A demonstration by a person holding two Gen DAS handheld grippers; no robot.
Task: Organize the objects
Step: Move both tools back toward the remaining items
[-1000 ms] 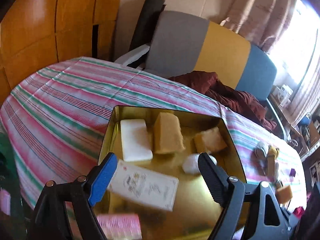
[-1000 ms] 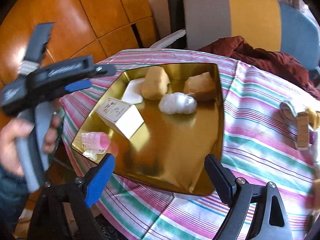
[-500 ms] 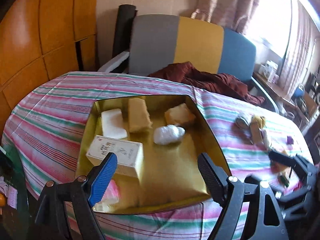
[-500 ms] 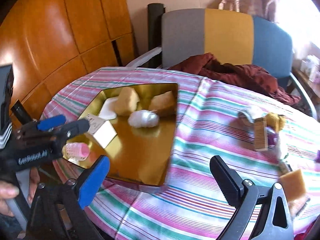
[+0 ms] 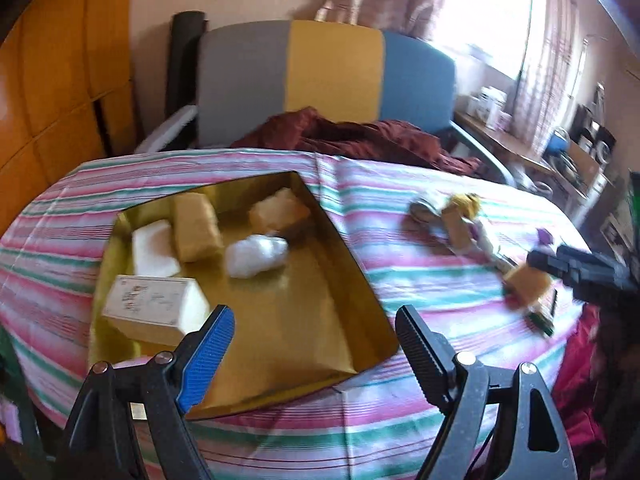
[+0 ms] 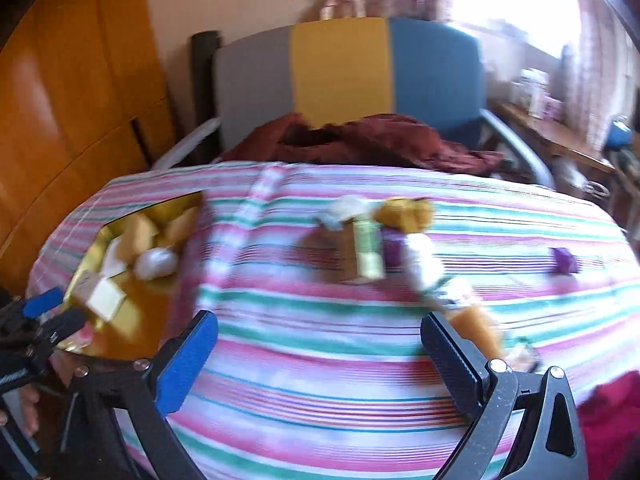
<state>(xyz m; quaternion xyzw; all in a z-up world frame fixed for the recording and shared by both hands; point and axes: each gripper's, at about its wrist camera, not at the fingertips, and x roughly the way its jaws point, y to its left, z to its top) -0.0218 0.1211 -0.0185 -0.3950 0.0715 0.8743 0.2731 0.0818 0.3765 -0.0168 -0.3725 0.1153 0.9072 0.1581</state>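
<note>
A gold tin [image 5: 304, 320] lies on the striped tablecloth [image 5: 400, 264] and holds a white box [image 5: 154, 306], a white block [image 5: 154, 248], two tan sponges [image 5: 196, 226] and a white wad [image 5: 256, 254]. My left gripper [image 5: 314, 330] is open and empty above the tin's near edge. My right gripper [image 6: 318, 342] is open and empty over the cloth; the tin [image 6: 136, 320] is at its left. Loose items lie to the right: a tan sponge [image 6: 476, 326], a small carton [image 6: 368, 252], a yellow lump [image 6: 404, 212], a purple piece [image 6: 564, 260].
A grey, yellow and blue chair [image 5: 328, 76] with a dark red cloth [image 5: 360, 140] stands behind the table. Wooden panels [image 5: 60, 80] are at the left. A cluttered side table [image 5: 540, 148] is at the right by the window.
Both grippers have swung right and pulled back. The left one has moved off the white box, which now lies in the tin. The right view now faces the loose items.
</note>
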